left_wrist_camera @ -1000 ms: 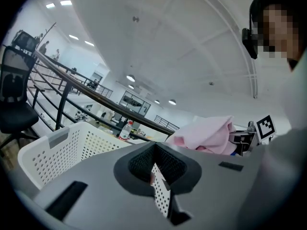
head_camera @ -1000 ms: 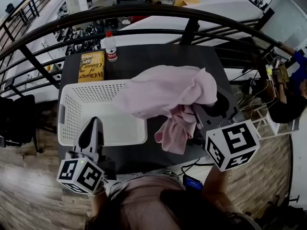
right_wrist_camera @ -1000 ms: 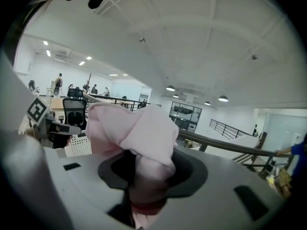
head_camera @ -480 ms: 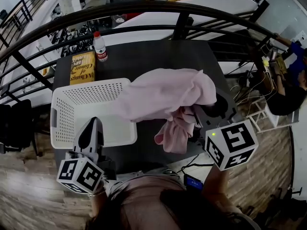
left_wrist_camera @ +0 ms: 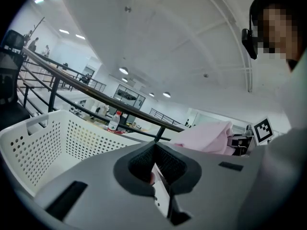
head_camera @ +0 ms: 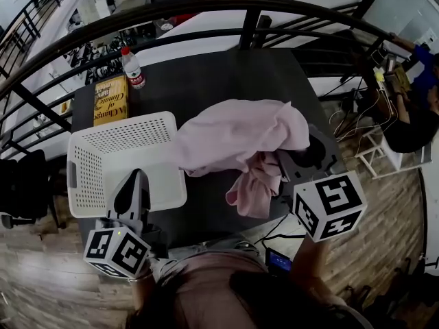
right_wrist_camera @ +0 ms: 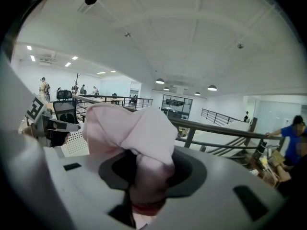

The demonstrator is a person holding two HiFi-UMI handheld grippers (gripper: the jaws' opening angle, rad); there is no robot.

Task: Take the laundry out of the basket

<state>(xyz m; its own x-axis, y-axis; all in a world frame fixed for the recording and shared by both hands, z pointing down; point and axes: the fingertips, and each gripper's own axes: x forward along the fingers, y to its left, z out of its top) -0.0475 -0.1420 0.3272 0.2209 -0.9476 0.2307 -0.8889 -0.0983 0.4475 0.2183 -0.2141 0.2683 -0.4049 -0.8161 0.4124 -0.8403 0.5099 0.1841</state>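
Your pink laundry (head_camera: 236, 139) is bunched up in the middle of the head view. It spreads over the right rim of the white basket (head_camera: 82, 156), and a loose end hangs down toward you. Your right gripper (head_camera: 291, 164) is pinching a fold of it between its jaws. Your left gripper (head_camera: 135, 178) has its jaws together with nothing in them, and it sits over the basket's near edge. The basket looks bare inside. It stands on a dark table (head_camera: 206, 74) with a yellow book (head_camera: 111, 100) and a bottle (head_camera: 132, 68) at the upper left. A black railing (head_camera: 206, 9) curves behind the table. The table's right part is bare, and there is wood floor (head_camera: 41, 266) at the lower left.
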